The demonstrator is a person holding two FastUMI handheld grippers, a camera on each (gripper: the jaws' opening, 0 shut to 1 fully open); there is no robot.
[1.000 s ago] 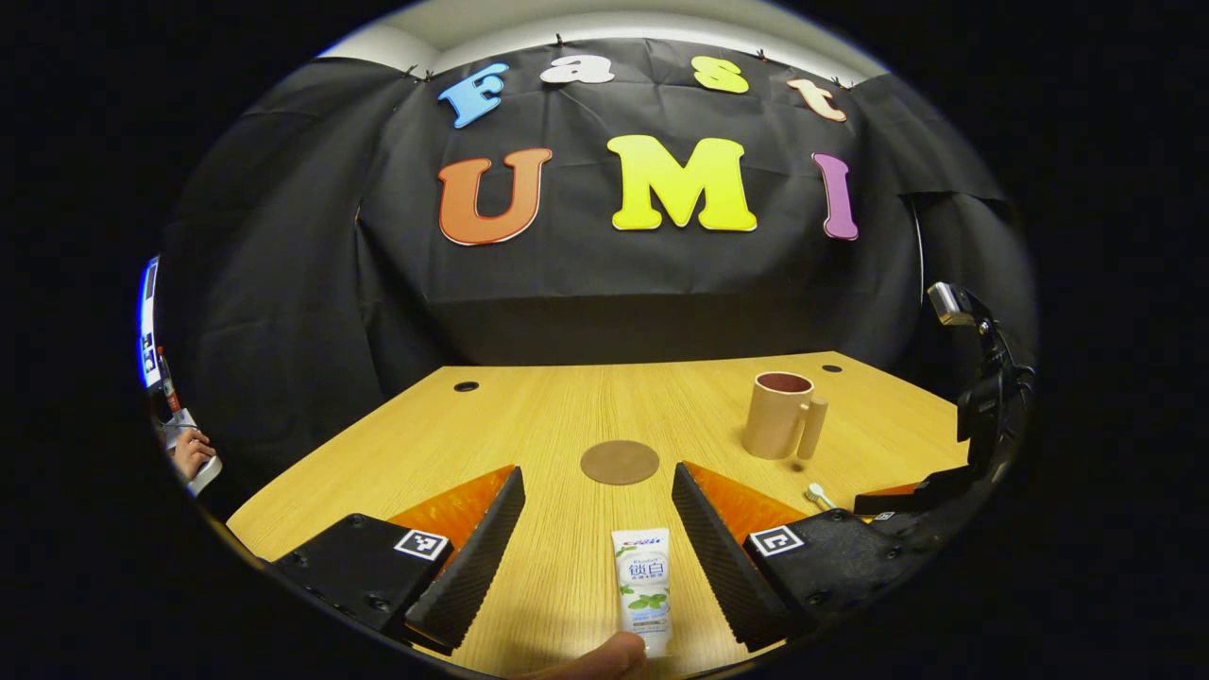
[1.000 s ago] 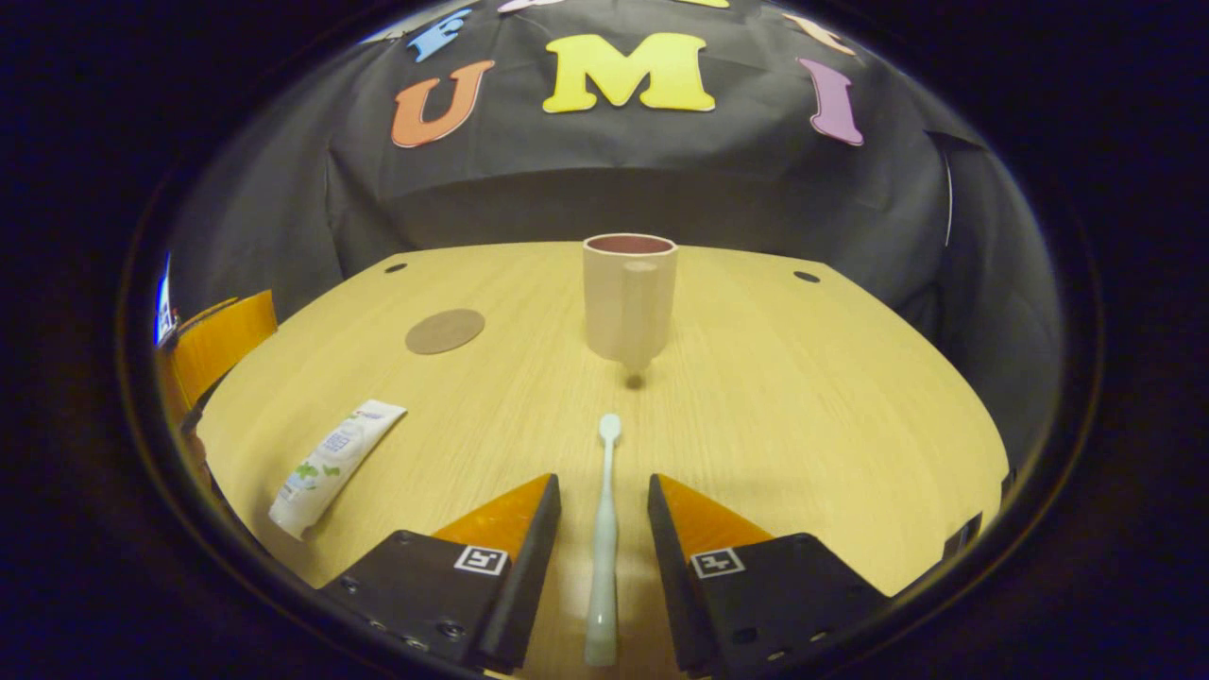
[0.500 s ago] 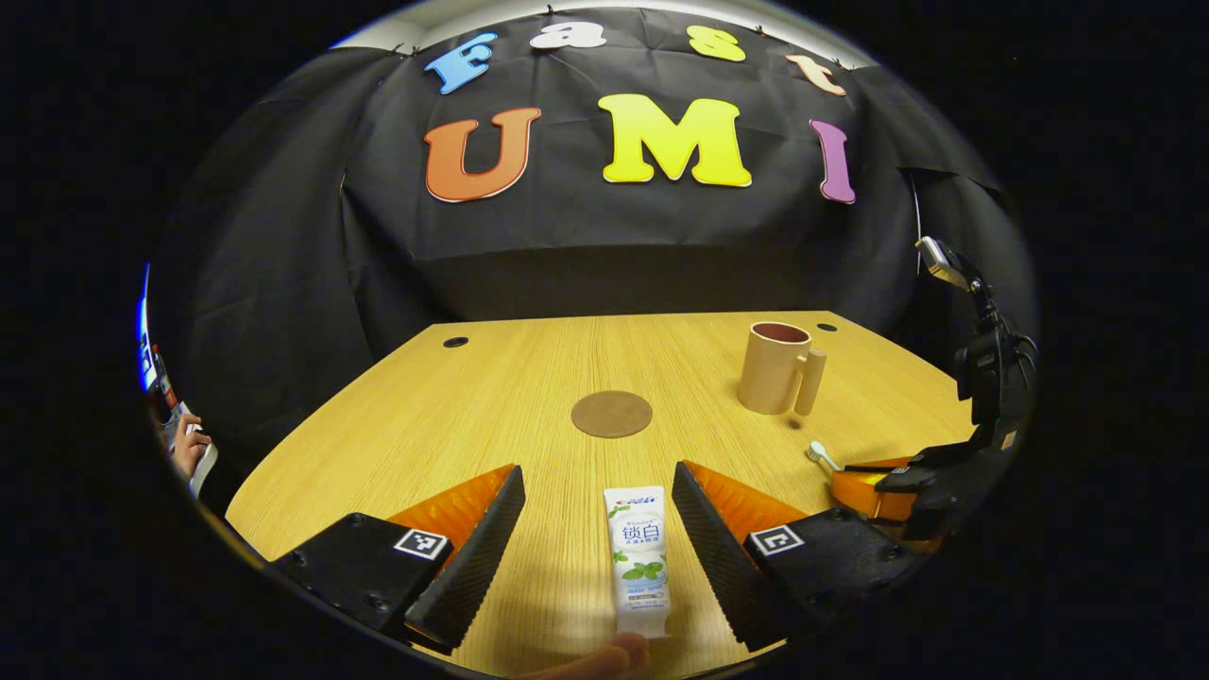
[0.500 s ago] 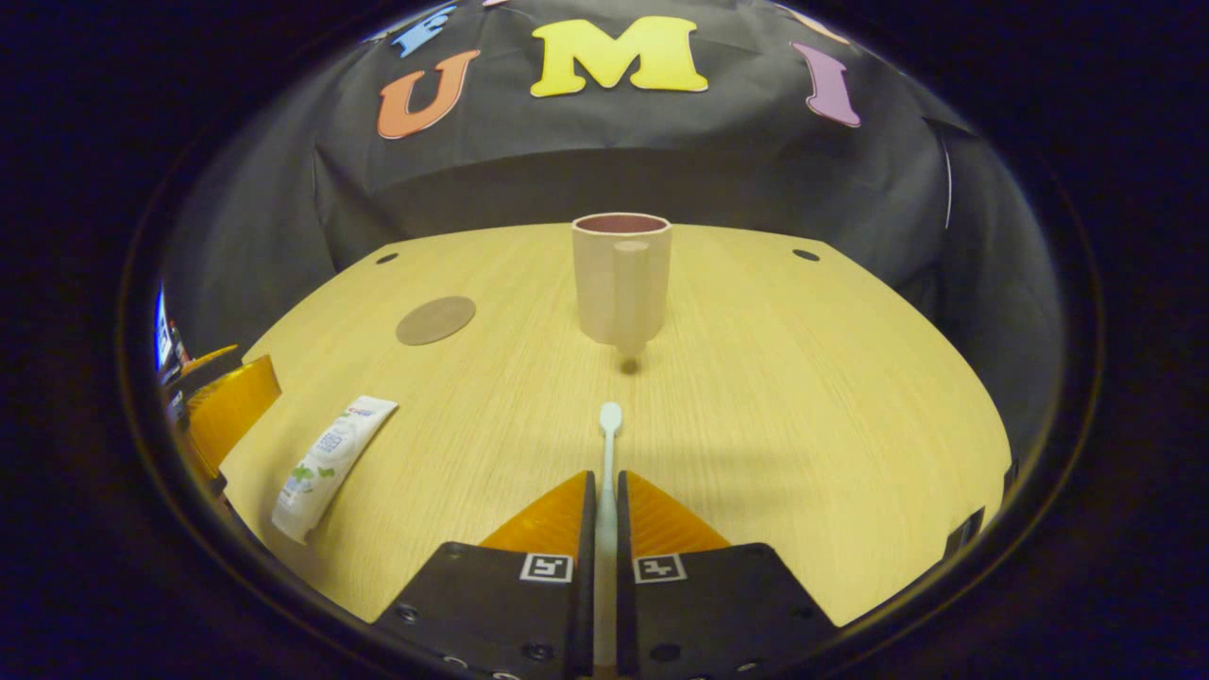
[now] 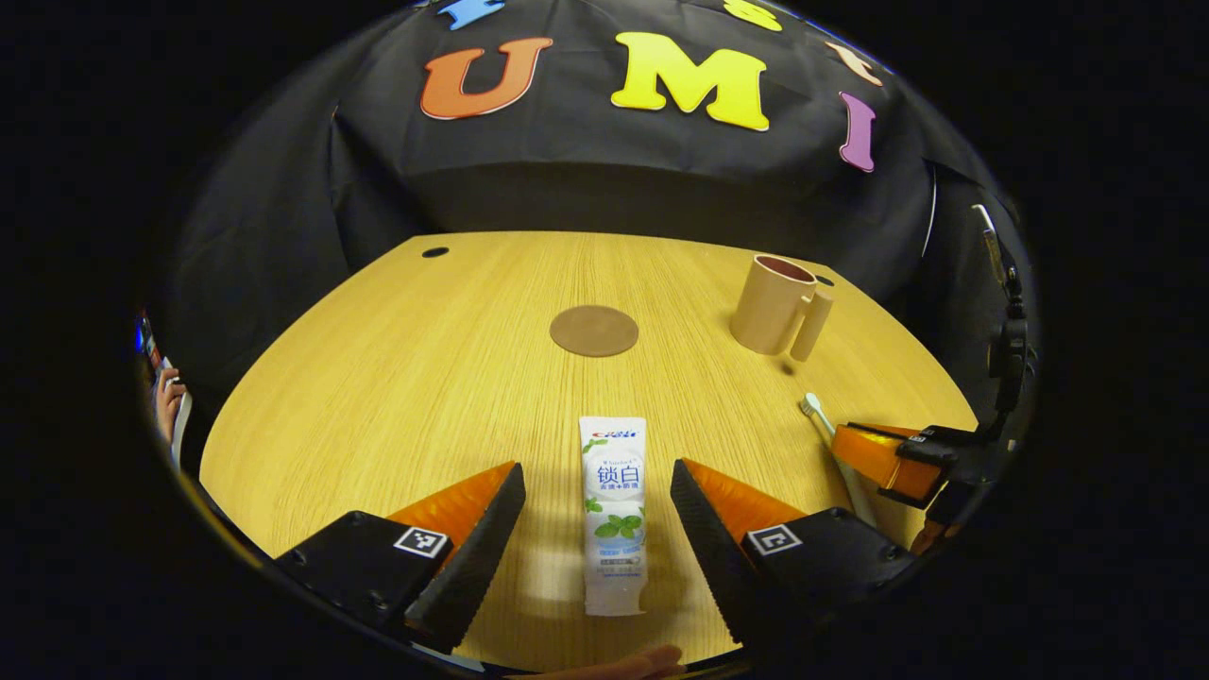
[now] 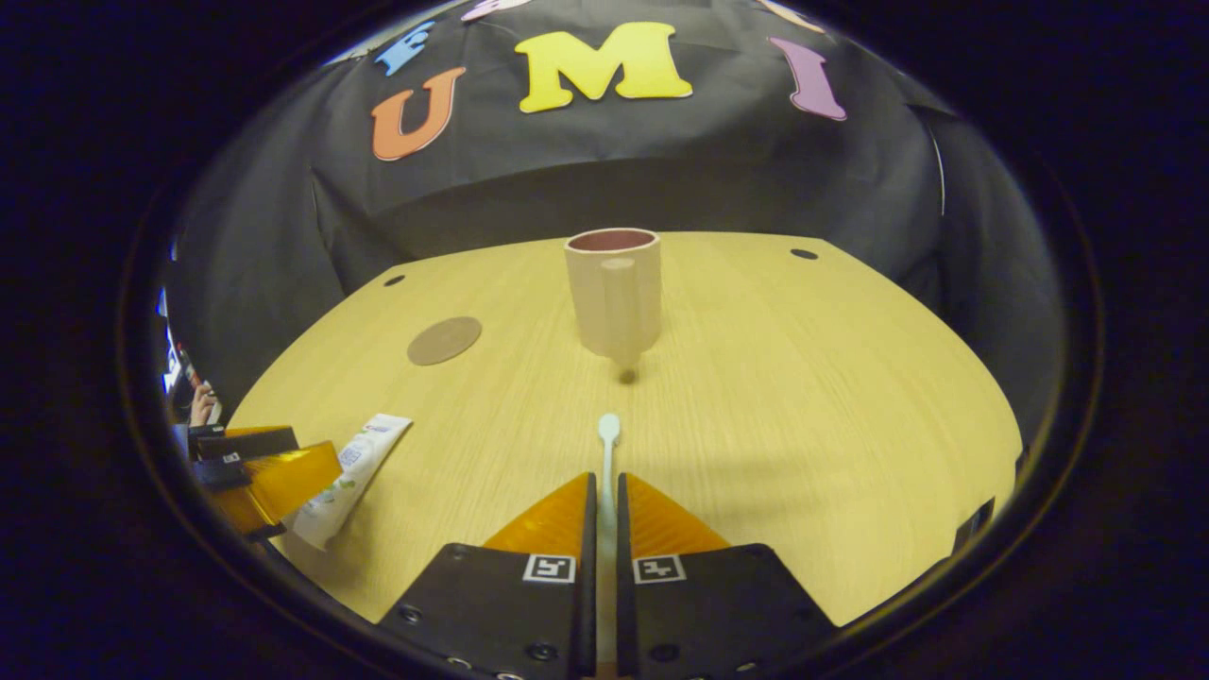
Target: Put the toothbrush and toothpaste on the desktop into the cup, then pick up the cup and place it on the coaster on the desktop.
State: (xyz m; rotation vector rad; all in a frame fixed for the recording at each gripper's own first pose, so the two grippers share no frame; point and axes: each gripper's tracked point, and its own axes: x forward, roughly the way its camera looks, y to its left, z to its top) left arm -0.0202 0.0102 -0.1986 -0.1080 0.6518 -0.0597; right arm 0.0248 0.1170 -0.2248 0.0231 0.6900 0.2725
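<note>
A white toothpaste tube (image 5: 614,510) lies flat on the wooden desktop (image 5: 425,378), between the fingers of my open left gripper (image 5: 598,486), which do not touch it. My right gripper (image 6: 606,486) is shut on the white toothbrush (image 6: 607,444), whose head points toward the beige cup (image 6: 614,293). The cup stands upright with its handle facing me. In the left gripper view the cup (image 5: 774,304) is at the far right, the round brown coaster (image 5: 594,331) at centre, and the right gripper (image 5: 883,458) holds the toothbrush (image 5: 820,420) at the right edge.
The coaster (image 6: 444,340) lies left of the cup in the right gripper view, with the toothpaste (image 6: 354,463) and the left gripper (image 6: 264,467) at the lower left. Cable holes (image 5: 435,252) sit near the desk's far edge. A person's hand (image 5: 168,401) shows at far left.
The right gripper closed on the toothbrush handle. The left gripper moved forward and tilted down, so the toothpaste now lies farther between its open fingers.
</note>
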